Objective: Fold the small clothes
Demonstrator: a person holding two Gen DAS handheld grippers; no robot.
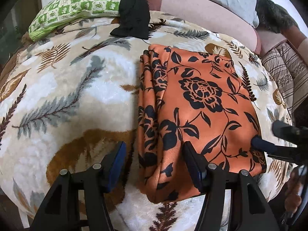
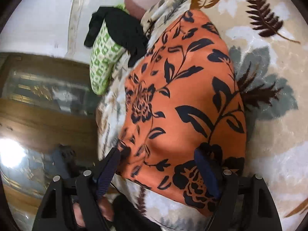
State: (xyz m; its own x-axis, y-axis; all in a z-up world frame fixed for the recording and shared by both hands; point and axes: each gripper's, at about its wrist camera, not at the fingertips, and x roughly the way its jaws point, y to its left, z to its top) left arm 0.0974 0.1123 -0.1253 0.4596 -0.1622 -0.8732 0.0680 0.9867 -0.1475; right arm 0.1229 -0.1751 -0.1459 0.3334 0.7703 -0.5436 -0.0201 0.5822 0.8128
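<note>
An orange garment with a black flower print point(image 1: 200, 104) lies folded into a rough rectangle on the leaf-patterned blanket point(image 1: 67, 88). My left gripper point(image 1: 154, 150) is open at the garment's near left corner; its right finger rests on the cloth, its left finger over the blanket. My right gripper point(image 2: 159, 156) is open at the garment's point(image 2: 182, 100) near right edge, with one finger point(image 2: 206, 171) lying on the cloth. That gripper also shows in the left wrist view point(image 1: 269, 140). A crumpled black garment point(image 1: 134, 13) lies at the far side of the blanket.
A green-and-white checked pillow point(image 1: 77, 5) lies at the far left next to the black garment. Pink and grey bedding point(image 1: 211, 15) runs along the back. A striped quilt point(image 1: 284, 71) is at the far right. A wooden floor point(image 2: 38, 115) lies beside the bed.
</note>
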